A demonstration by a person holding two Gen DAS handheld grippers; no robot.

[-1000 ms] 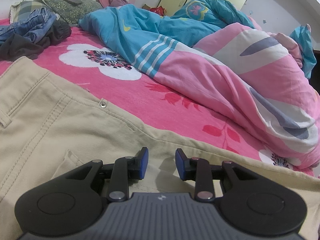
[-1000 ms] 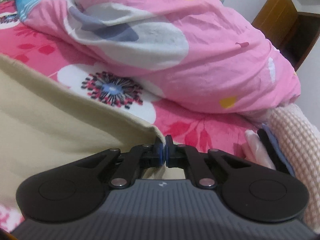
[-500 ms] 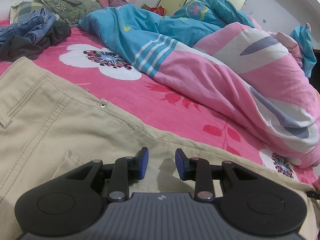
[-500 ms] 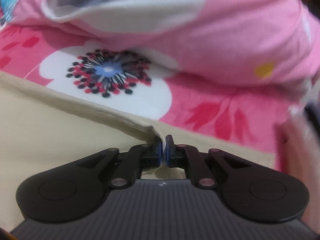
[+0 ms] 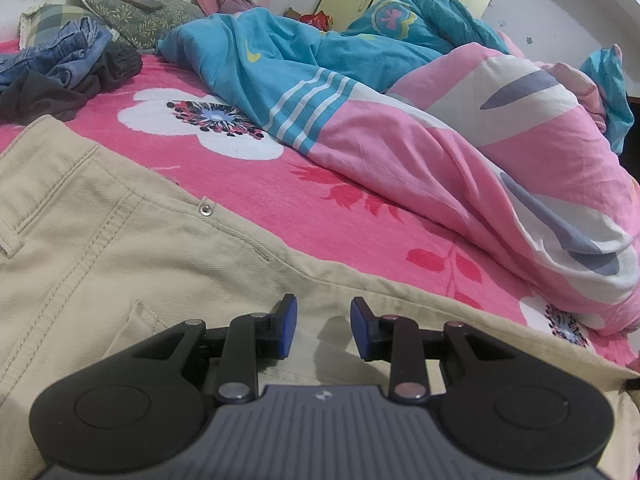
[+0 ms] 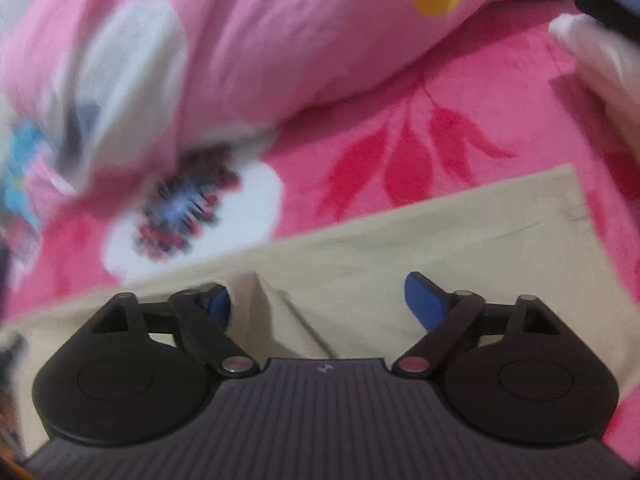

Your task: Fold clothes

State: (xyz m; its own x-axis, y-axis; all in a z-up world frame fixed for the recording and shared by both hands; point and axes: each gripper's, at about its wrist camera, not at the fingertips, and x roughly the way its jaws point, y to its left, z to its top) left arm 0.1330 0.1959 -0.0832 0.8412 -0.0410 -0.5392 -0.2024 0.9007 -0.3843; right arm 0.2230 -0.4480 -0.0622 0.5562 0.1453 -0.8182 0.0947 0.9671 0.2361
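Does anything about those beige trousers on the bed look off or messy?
Mostly flat, but the beige trousers have a raised ridge of cloth standing between the open fingers of the right gripper, whose jaws have just been opening. Otherwise nothing stands out.

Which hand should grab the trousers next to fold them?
Probably the right gripper: its jaws have just opened wide, and a raised ridge of the trousers stands between them, near the hem. The left gripper hangs part-open over flat cloth.
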